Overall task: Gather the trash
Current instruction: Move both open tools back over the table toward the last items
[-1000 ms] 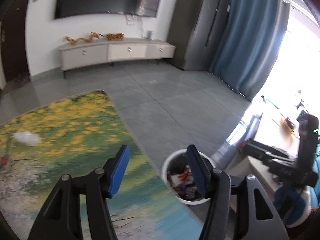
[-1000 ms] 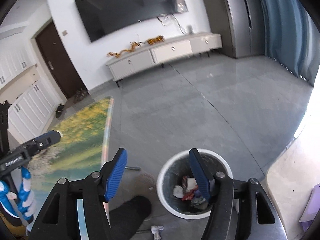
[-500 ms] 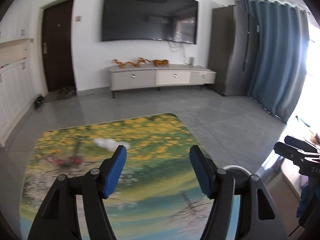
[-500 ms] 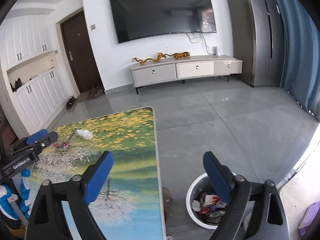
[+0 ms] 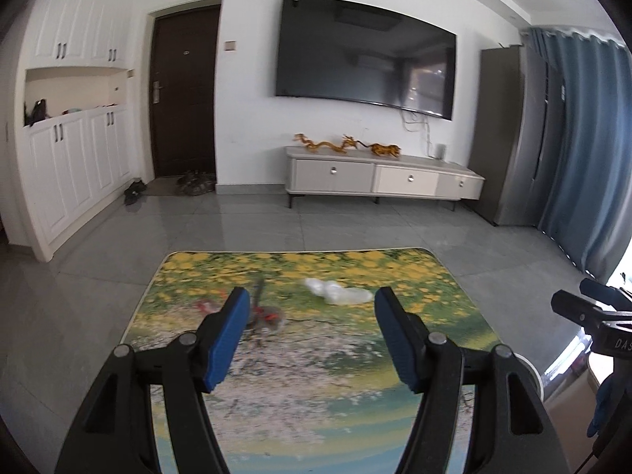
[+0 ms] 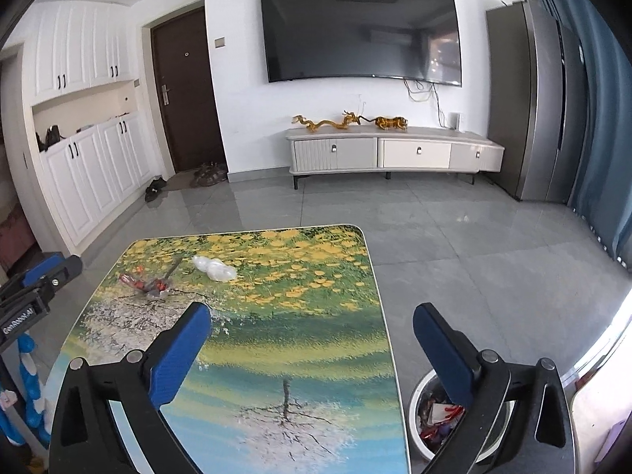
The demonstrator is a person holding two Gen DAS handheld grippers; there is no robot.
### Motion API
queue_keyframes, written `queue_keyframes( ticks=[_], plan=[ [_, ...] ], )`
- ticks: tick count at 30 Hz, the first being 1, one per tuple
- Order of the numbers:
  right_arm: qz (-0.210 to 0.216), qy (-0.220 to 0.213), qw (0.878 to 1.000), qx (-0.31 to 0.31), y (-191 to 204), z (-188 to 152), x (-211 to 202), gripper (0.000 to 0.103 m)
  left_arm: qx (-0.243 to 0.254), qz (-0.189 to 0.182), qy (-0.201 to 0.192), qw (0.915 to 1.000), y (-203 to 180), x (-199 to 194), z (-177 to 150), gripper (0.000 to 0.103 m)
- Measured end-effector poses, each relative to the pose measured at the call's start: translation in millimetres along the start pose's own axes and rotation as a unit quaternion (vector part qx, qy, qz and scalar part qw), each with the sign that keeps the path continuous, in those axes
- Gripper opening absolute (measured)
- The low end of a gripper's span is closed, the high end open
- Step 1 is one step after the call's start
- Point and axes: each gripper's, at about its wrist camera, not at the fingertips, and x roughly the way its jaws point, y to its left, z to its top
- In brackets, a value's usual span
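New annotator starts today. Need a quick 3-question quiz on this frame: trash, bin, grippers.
1. True or false: the left gripper is shut on a piece of trash.
2. Multiple choice: the clear crumpled plastic lies A) in the trash bin, B) on the painted table, C) on the floor tiles.
3. Fill in: in the right wrist view, the trash bin stands on the floor by the table's near ____ corner.

Key
1. False. Both the left gripper and the right gripper are open and hold nothing.
2. B. It lies on the table, beside the red and clear wrapper.
3. Right.
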Motion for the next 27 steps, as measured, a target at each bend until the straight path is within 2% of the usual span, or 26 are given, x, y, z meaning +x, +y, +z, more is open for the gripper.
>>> queue_keyframes(
  ticks=[12,27],
  plan=[
    [0.002,-0.002,1.0,-0.006,41.6,-2.9,18.0,0.103,-0.027,0.027,0.016,0.9992,53.1,4.5,-11.7,0.064],
    [0.007,0.029,1.0,-0.006,70.7,-10.4,33.7,0.103,-0.037,0.022,0.024,0.9988,82.8,9.7,-24.9,0.064]
  ],
)
